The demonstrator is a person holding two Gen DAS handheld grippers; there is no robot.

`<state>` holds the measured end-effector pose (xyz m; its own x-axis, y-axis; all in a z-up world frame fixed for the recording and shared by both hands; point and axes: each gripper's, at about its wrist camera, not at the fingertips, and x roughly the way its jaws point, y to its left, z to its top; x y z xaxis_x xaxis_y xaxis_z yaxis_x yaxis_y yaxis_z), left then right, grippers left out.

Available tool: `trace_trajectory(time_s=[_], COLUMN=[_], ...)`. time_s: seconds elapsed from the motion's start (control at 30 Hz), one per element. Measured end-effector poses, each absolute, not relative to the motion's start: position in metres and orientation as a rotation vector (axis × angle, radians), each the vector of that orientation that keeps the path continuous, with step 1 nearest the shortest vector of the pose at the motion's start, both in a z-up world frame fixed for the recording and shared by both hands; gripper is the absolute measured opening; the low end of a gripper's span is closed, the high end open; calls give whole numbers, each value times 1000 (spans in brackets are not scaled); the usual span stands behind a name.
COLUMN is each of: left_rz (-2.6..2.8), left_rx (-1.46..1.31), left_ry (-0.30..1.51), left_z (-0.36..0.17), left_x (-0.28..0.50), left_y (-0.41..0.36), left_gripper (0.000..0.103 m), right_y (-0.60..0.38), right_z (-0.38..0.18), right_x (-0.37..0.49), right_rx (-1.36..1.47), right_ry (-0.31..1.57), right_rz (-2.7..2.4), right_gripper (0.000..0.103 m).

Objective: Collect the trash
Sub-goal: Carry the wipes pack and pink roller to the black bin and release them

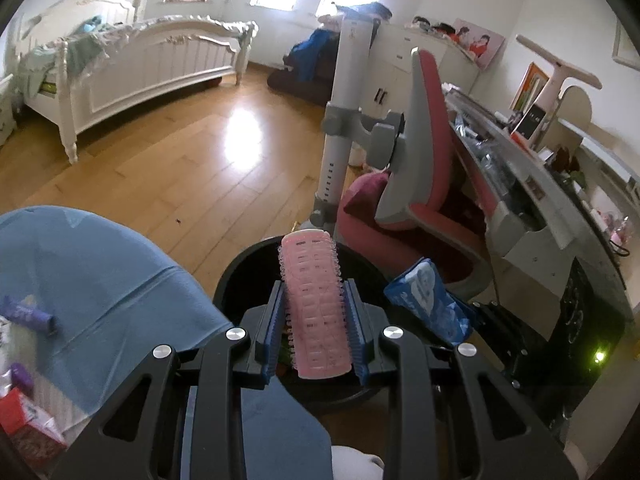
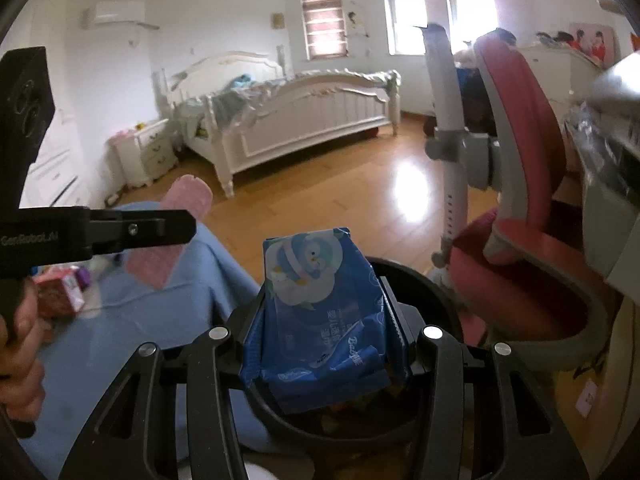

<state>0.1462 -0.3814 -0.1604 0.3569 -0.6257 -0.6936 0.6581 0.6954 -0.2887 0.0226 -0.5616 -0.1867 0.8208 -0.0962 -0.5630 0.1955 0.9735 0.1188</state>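
My left gripper [image 1: 314, 316] is shut on a pink hair roller [image 1: 314, 304] and holds it upright over the black round bin [image 1: 236, 276]. My right gripper [image 2: 326, 320] is shut on a blue wet-wipe pack [image 2: 320, 320] with a penguin picture, above the same bin [image 2: 440, 304]. The pack also shows in the left wrist view [image 1: 430, 300], just right of the roller. The left gripper body [image 2: 120, 232] and the blurred pink roller [image 2: 176, 228] show at the left of the right wrist view. Coloured scraps lie inside the bin.
A blue cloth [image 1: 92, 280] covers the surface left of the bin, with a purple tube [image 1: 32, 316] and a red box [image 1: 24, 424] on it. A pink desk chair [image 1: 424, 184] and a cluttered desk [image 1: 540, 184] stand at right. A white bed [image 1: 140, 68] stands across the wooden floor.
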Motion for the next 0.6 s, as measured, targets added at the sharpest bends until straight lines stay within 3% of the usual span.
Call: trace_trajectory(time_s=[0.43,0.5,0.57,0.6], left_rz=[-858,-844,-822,-813], left_rx=[74,76,79,76], left_ry=[923,925,924,920], left_z=[-181,-182,-182,-181], left_x=[158,161,164,166], left_y=[-413,-416,-415,-414], left_gripper=[31,32,40,54], right_y=[-583,-585,-582,-581], right_z=[-206,-207,-205,-203], right_x=[42,44,44,43], right_rx=[192,194,193,194], right_ry=[620,630,627,617], right_rz=[-171,-175,-188,-191], right_gripper=[50,56,71,76])
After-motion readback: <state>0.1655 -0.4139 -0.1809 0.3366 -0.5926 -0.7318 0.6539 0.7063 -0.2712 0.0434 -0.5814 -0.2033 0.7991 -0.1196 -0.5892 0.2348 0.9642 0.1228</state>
